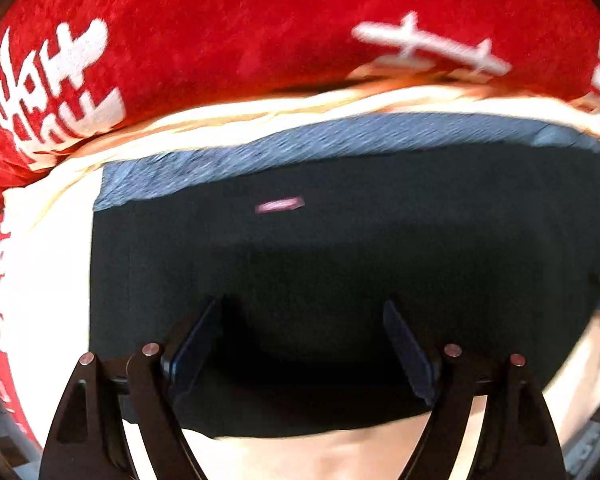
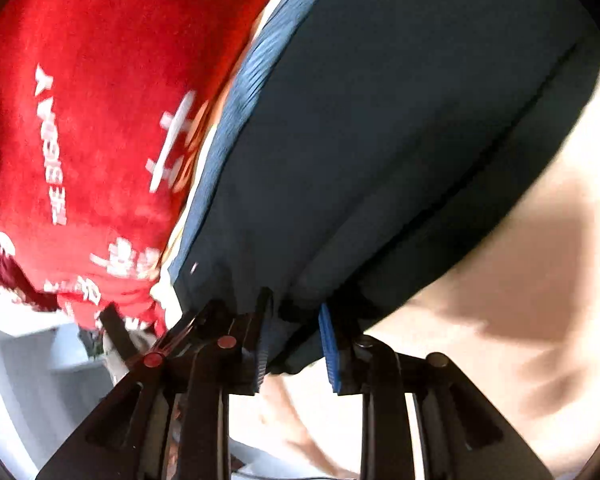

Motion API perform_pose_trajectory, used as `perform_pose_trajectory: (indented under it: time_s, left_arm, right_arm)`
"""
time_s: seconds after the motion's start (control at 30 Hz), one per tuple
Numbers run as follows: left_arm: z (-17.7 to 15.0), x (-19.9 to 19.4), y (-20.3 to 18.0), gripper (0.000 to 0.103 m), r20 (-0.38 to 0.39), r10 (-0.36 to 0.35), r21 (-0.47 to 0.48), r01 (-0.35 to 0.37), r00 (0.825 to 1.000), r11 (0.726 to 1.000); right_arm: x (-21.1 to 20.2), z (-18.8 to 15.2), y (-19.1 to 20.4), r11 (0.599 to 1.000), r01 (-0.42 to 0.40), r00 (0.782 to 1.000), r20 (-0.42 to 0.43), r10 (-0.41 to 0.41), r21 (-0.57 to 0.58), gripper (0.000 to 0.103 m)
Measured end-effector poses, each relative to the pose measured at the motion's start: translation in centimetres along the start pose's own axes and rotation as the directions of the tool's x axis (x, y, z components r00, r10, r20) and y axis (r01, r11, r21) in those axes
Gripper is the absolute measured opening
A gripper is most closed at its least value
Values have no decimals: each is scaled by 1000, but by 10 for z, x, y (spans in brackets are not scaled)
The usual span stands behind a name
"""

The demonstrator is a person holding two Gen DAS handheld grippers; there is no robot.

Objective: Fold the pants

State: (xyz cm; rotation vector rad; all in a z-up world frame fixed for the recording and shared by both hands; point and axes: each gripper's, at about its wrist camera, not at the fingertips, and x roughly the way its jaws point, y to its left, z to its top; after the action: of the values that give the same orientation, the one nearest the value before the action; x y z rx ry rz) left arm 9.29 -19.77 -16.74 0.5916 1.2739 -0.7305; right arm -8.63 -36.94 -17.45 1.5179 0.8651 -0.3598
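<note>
Dark navy pants point(image 1: 340, 264) lie folded flat on a cream sheet point(image 1: 48, 280), with a lighter blue ribbed waistband point(image 1: 300, 148) along the far edge and a small pink label point(image 1: 279, 205). My left gripper point(image 1: 304, 320) is open, its fingers spread just above the near part of the pants, holding nothing. In the right wrist view the pants point(image 2: 380, 140) run away to the upper right, waistband point(image 2: 244, 92) on the left. My right gripper point(image 2: 294, 344) has its jaws partly apart around the near corner of the pants; the blue pads point(image 2: 327, 348) sit either side of the cloth.
A red blanket with white lettering point(image 1: 220, 28) lies bunched beyond the pants, and at left in the right wrist view point(image 2: 80, 120). The cream sheet point(image 2: 520, 280) extends right of the pants. A pale floor or furniture edge point(image 2: 28, 360) shows at lower left.
</note>
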Motion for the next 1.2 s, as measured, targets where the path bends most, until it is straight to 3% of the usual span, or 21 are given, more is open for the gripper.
perform_pose_trajectory:
  time_s: [0.1, 0.2, 0.23, 0.27, 0.33, 0.43, 0.5, 0.6, 0.7, 0.77, 0.87, 1.0, 1.1, 1.2]
  left_arm:
    - [20, -8, -36, 84, 18, -71, 46, 70, 997, 996]
    - [27, -3, -78, 84, 0, -105, 106, 104, 995, 989]
    - [28, -3, -88, 84, -3, -110, 115, 110, 994, 987]
    - [28, 1, -88, 84, -4, -119, 116, 119, 993, 986]
    - [17, 0, -99, 84, -27, -138, 120, 140, 990, 983]
    - [-3, 8, -105, 84, -68, -116, 143, 125, 991, 982]
    - [-11, 8, -103, 84, -54, -128, 117, 133, 990, 984]
    - [-5, 12, -101, 89, -45, -101, 120, 106, 994, 987]
    - [-5, 11, -110, 89, -46, -67, 135, 72, 997, 988]
    - [16, 1, -94, 89, -42, -51, 130, 56, 998, 990]
    - [34, -19, -95, 89, -2, -58, 116, 58, 998, 992]
    - [70, -29, -101, 89, 65, -55, 110, 47, 996, 993]
    - [104, -9, -114, 89, 62, -14, 114, 7, 998, 993]
    - [128, 20, -126, 89, 54, 59, 88, -63, 997, 994]
  right_arm:
    - [-12, 17, -16, 998, -41, 997, 62, 38, 54, 34]
    - [-11, 32, -22, 995, -59, 996, 69, 54, 75, 33]
    - [-13, 35, -22, 997, -47, 997, 57, 43, 67, 17]
    - [-17, 37, -16, 999, -27, 998, 62, 24, 40, 8]
    - [-29, 33, -1, 999, -25, 997, 79, 27, -25, 8]
    - [-36, 20, 0, 999, 8, 997, 74, -5, -46, 8]
    - [-30, 13, -10, 997, 63, 996, 62, -60, -45, 8]
    - [-22, 12, -31, 998, 67, 996, 57, -66, -9, 8]
    - [-27, 15, -28, 996, 78, 996, 55, -75, -45, 14]
    - [-38, 15, -20, 987, 128, 991, 55, -123, -96, 20]
    - [-66, 20, -14, 975, 172, 984, 69, -164, -140, 20]
    - [-110, 39, 9, 950, 205, 972, 163, -169, -236, 20]
    - [-109, 67, 28, 923, 236, 966, 176, -189, -303, 20]
    - [-74, 103, 46, 881, 277, 960, 149, -237, -385, 20]
